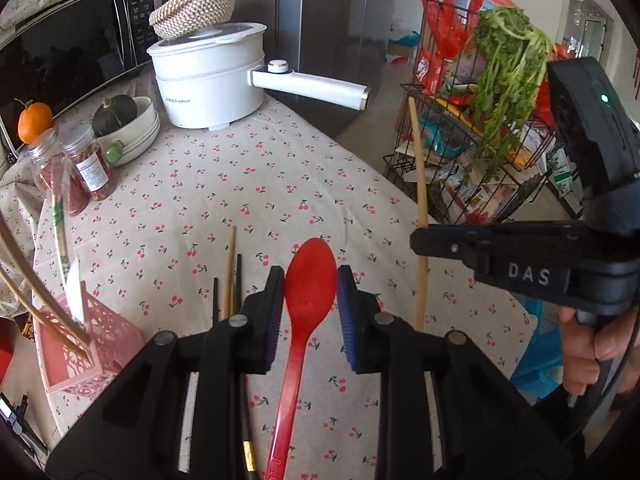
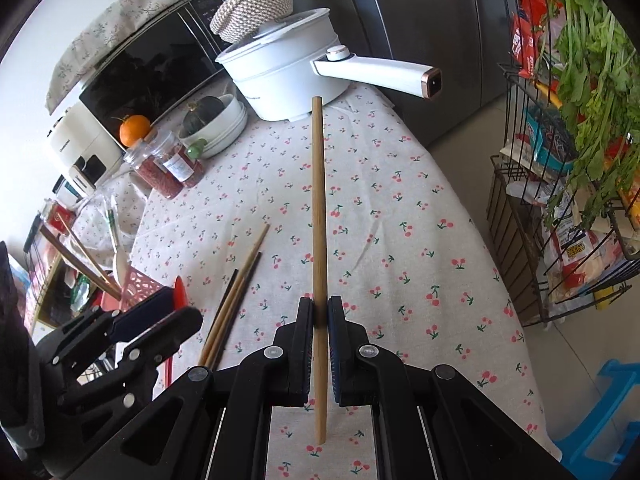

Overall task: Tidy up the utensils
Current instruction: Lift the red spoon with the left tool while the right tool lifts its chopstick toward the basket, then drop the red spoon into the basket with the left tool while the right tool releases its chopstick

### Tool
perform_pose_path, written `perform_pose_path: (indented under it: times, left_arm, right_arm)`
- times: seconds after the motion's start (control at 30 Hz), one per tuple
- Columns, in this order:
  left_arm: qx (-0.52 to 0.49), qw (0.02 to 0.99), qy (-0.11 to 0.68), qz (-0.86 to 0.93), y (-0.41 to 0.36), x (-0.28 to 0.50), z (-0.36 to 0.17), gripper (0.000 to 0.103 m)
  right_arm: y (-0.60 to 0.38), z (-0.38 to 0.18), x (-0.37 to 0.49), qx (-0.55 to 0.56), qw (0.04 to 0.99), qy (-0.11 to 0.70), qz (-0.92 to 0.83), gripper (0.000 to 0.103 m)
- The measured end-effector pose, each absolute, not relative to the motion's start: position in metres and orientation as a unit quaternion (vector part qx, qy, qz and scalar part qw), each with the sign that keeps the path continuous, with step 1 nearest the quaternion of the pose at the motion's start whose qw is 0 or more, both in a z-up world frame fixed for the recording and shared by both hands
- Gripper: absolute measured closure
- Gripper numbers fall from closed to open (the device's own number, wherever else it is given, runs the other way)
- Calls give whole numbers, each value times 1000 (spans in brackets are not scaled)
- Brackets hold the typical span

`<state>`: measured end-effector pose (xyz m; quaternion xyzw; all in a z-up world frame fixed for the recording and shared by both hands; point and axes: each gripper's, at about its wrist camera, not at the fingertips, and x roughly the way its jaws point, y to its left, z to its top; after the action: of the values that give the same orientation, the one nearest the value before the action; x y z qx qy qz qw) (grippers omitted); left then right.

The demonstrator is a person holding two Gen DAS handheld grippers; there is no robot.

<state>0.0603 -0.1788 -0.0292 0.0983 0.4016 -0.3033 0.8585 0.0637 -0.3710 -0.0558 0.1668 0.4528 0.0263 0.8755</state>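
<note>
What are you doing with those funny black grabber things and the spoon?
A person is tidying up utensils with a grabber in each hand. The right gripper is shut on a wooden chopstick, holding it up above the cherry tablecloth. The left gripper is open around a red spoon lying on the cloth, not squeezing it yet. A few more loose chopsticks lie nearby, and a pink basket at the table's edge already has some chopsticks in it.

red spoon [image 1: 310,280] flat on cloth; bamboo chopstick [image 2: 319,216] held aloft.
</note>
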Motion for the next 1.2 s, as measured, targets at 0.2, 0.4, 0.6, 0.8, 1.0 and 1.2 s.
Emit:
perform_pose_path:
  times: [0.2,0.4,0.6,0.8,1.0,1.2]
  left_arm:
    - [57,878,350,-321,-135,27,6,75]
    - [-4,916,265,-302,-87,19,54,75]
    - [-41,952,188,-238,-51,44,61,75]
    - [-70,973,136,-175,-29,76,44,75]
    - [-71,984,108,-123,-23,98,31,75]
    - [-78,985,110,-111,-19,110,14,74]
  right_arm:
    - [-347,-33,56,153,891,424,52,96]
    - [-325,-23,61,147,895,415,71,96]
    - [-307,-22,67,139,895,416,86,96]
    - [-298,-25,73,130,894,420,86,96]
    - [-300,-30,79,132,891,427,81,96]
    - [-293,-33,85,129,889,431,85,96]
